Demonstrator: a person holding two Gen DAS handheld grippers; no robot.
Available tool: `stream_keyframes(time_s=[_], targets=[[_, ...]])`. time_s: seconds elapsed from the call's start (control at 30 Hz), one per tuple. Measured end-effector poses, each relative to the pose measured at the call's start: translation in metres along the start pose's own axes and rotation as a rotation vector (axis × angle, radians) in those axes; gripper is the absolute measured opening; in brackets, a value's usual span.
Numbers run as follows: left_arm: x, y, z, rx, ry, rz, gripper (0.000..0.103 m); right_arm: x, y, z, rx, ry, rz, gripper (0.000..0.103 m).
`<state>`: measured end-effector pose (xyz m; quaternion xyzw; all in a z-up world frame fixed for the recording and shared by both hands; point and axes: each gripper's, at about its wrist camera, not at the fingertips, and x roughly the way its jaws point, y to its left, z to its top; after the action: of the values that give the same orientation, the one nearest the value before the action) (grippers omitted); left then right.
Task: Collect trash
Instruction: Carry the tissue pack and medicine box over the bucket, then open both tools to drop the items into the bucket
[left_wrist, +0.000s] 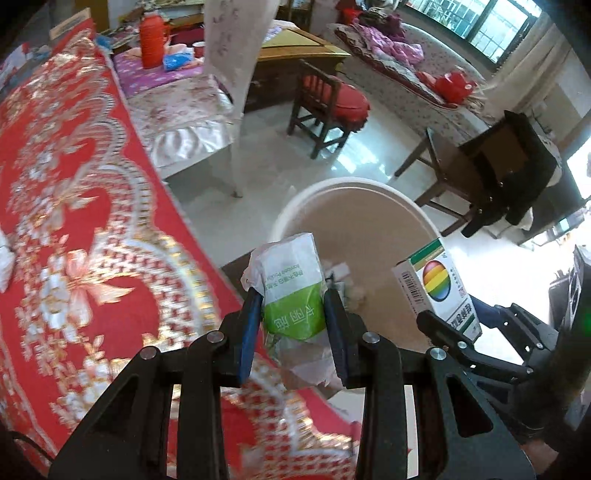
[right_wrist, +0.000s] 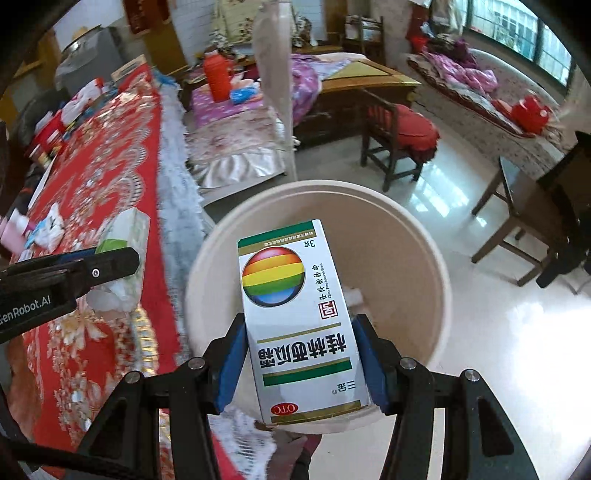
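Trash is held in both grippers above a round white bucket (right_wrist: 436, 258) that stands on the pale floor beside a table draped in a red and gold cloth (left_wrist: 74, 221). The left gripper (left_wrist: 293, 314) has its blue pads (left_wrist: 247, 332) pressed against a crumpled tissue packet (left_wrist: 291, 284), white with a green band, its long axis pointing forward along the fingers. The packet hangs over the table's edge and the near rim of the bucket, so the bucket's opening lies just ahead and slightly to the right of it. The right gripper (right_wrist: 301, 354) is clamped on a white medicine box (right_wrist: 295, 317) printed with a rainbow ball (Chinese lettering, an OTC mark near the fingers). The box also points forward, and in the right wrist view it sits squarely over the bucket's mouth. A few pale scraps (left_wrist: 351, 284) already lie inside. The right hand looks better placed to drop first; the left likely needs a short reach forward.
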<state>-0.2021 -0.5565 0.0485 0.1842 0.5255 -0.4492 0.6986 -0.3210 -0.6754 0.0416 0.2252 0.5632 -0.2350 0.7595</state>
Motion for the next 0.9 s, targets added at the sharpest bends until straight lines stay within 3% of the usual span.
stream_keyframes(time_s=[0.37, 0.9], targets=[[0.018, -0.022, 0.008, 0.011, 0.012, -0.005, 0.032, 0.006, -0.033, 0.003, 0.028, 0.013, -0.013, 0.055], [0.022, -0.03, 0.006, 0.023, 0.005, -0.008, 0.033, 0.009, -0.037, 0.004, 0.041, 0.013, -0.008, 0.055]])
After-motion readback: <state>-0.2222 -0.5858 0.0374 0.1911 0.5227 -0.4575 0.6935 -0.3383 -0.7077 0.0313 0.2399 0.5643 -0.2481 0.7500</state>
